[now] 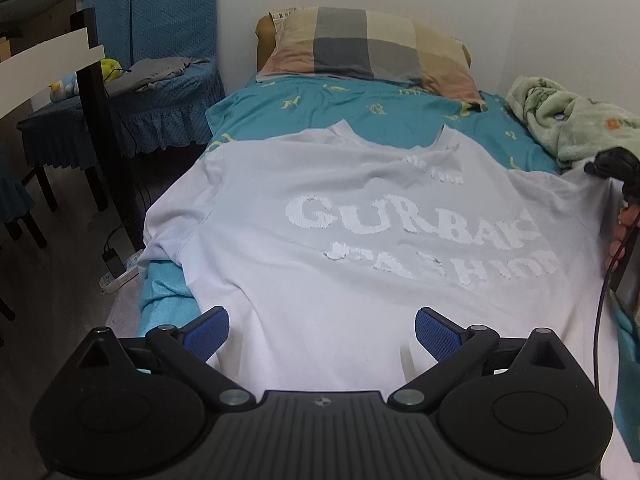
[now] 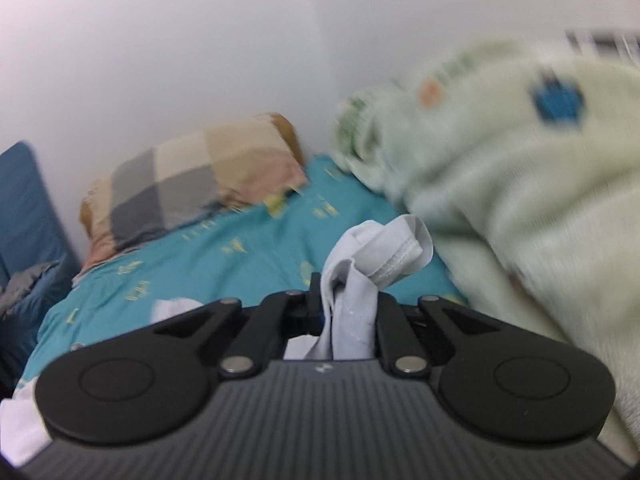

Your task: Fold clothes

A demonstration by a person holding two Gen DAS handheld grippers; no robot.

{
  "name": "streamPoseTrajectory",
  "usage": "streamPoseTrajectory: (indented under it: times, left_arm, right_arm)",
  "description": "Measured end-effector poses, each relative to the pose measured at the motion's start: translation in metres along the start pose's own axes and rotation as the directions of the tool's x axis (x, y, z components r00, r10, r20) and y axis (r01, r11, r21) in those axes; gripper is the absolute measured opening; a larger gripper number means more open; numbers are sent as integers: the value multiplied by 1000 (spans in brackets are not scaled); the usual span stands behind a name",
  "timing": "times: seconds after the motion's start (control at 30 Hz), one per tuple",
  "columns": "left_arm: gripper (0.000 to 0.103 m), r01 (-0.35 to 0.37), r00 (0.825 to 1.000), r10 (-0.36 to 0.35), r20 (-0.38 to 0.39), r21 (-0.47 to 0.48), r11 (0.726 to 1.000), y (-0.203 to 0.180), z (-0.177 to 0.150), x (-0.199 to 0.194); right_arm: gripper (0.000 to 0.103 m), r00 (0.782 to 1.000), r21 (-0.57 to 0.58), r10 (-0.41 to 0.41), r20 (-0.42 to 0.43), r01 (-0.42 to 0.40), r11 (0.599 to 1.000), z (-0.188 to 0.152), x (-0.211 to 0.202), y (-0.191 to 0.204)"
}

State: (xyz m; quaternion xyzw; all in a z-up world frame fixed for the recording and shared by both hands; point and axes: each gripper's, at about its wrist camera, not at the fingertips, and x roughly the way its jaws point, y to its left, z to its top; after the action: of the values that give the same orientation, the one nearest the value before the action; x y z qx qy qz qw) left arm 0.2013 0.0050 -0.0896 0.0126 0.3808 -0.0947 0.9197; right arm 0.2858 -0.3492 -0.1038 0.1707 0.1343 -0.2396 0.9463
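Left tongs [image 1: 322,334]: spread wide, blue pads apart w/ nothing between them, hovering over the bottom hem of the white T-shirt [image 1: 340,240]. Right tongs [image 2: 346,300]: pressed together, pinching a bunched fold of the shirt's fabric w/ a stitched hem edge curling out above the tips; right wrist view is blurred. In the left wrist view the right tongs show at the shirt's right edge, w/ a hand [image 1: 622,236] behind them and a black cable hanging down.

T-shirt lies spread flat on the bed [image 1: 384,108], collar toward the pillow [image 1: 372,46], white block lettering facing up. Its left sleeve reaches to the bed's left edge; right side is lifted where it's gripped. Bed sheet is teal w/ small yellow prints. Checked pillow sits at the head, against the white wall. A pale green blanket [image 1: 568,120] is heaped along the bed's right side, just beside the shirt's right shoulder.

Left of the bed: blue-covered chair [image 1: 168,80] w/ grey cloth on the seat, and a power strip [image 1: 120,272] on the floor.
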Motion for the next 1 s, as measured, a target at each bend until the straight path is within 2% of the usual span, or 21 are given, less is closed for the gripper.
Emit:
streamPoseTrajectory:
  times: [0.1, 0.2, 0.3, 0.43, 0.53, 0.6, 0.63, 0.67, 0.7, 0.73, 0.77, 0.8, 1.0]
  left_arm:
    - [101, -2, 1000, 2, 14, -22, 1000, 6, 3, -6]
    - [101, -8, 1000, 10, 27, -49, 999, 16, 5, -11]
    - [101, -26, 999, 30, 43, -82, 996, 30, 6, -17]
    - [101, -40, 997, 47, 54, -131, 991, 50, 4, -19]
    - [101, -34, 998, 41, 43, -164, 986, 61, 3, -14]
    - [101, -25, 999, 33, 39, -175, 984, 63, 3, -11]
    - [101, -21, 999, 28, 37, -180, 983, 64, 3, -9]
    - [101, -17, 999, 24, 35, -186, 982, 65, 3, -8]
    - [101, -14, 999, 21, 35, -184, 983, 64, 3, -7]
    - [101, -12, 999, 19, 37, -180, 984, 62, 3, -7]
    - [101, -9, 999, 16, 39, -175, 985, 60, 3, -7]
    - [101, -7, 999, 14, 41, -171, 985, 59, 3, -8]
    - [101, 52, 998, -43, 48, -186, 981, 45, -6, -27]
  right_arm:
    - [8, 997, -101, 61, 46, -56, 993, 8, -26, 48]
    - [8, 988, -213, 150, 38, -139, 967, -3, -41, 107]
    - [8, 975, -314, 222, -30, -220, 924, -38, -47, 158]
    - [8, 956, -416, 237, -174, -289, 862, -99, -33, 199]
    - [10, 935, -416, 227, -273, -327, 848, -122, -18, 206]
    - [12, 918, -377, 246, -311, -357, 854, -119, -12, 204]
    - [18, 903, -349, 263, -339, -380, 857, -116, -8, 202]
    - [33, 883, -316, 284, -373, -409, 856, -111, -5, 200]
    - [44, 861, -281, 307, -406, -438, 854, -110, -4, 198]
    - [64, 839, -242, 332, -431, -462, 853, -108, -14, 191]
    - [70, 823, -218, 357, -443, -485, 847, -105, -19, 187]
    - [70, 806, -194, 382, -452, -508, 839, -101, -24, 183]
    - [70, 785, -176, 436, -439, -551, 816, -53, -88, 156]
